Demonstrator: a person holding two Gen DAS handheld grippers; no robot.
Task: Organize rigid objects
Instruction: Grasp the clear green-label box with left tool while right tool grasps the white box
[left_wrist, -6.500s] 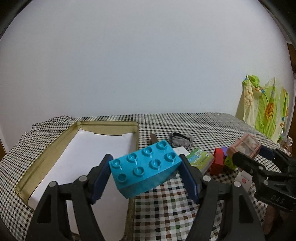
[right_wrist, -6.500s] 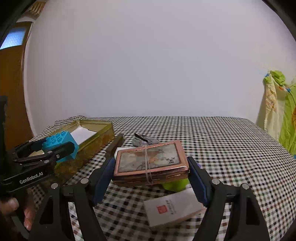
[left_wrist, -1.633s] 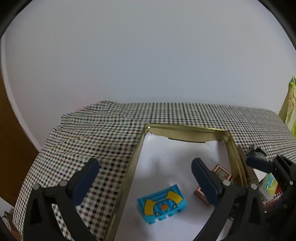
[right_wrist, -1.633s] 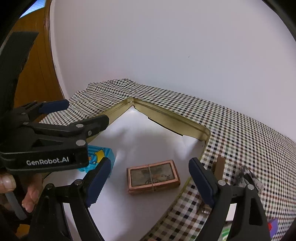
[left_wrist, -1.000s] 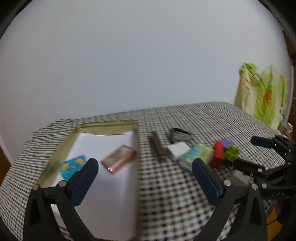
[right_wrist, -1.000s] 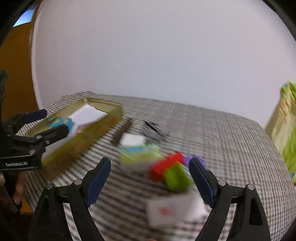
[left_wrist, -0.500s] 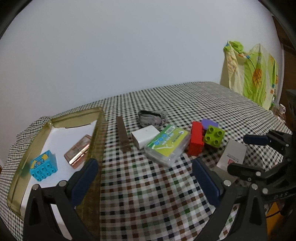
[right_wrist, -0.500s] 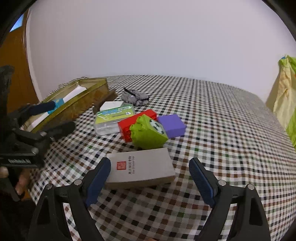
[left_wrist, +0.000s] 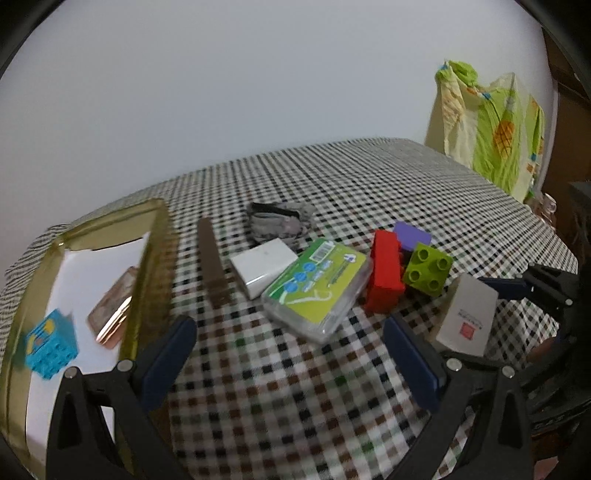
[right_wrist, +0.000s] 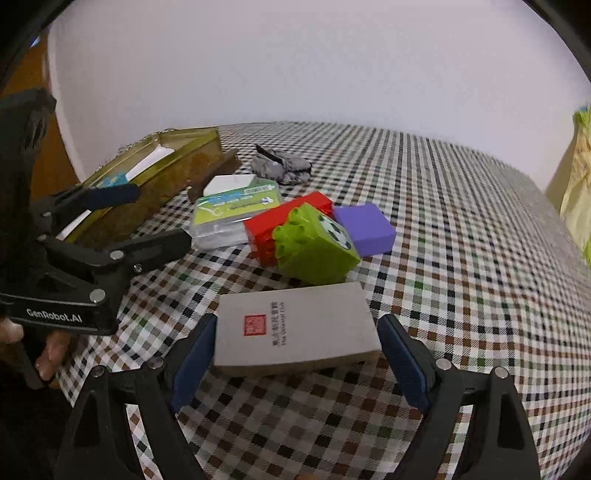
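My left gripper (left_wrist: 291, 354) is open and empty, low over the checked cloth in front of a clear case with a green label (left_wrist: 317, 288). The right gripper (right_wrist: 297, 354) is open too. A grey box with a red seal (right_wrist: 295, 332) lies flat on the cloth between its fingers, a pad close to each end. Beyond the box sit a green brick (right_wrist: 314, 247), a red brick (right_wrist: 284, 221) and a purple block (right_wrist: 365, 229). The gold tray (left_wrist: 155, 258) at the left holds a blue brick (left_wrist: 50, 350) and a copper case (left_wrist: 112, 317).
Beside the tray lie a brown strip (left_wrist: 214, 266), a white box (left_wrist: 264, 271) and a grey pouch (left_wrist: 280, 221). A green and yellow cloth (left_wrist: 491, 129) hangs past the table's far right. The left gripper (right_wrist: 147, 218) and a hand reach in at the right view's left edge.
Both grippers left the blue brick and copper case in the tray and swung right to the pile. They have since sunk closer, and the grey box now lies between the right fingers.
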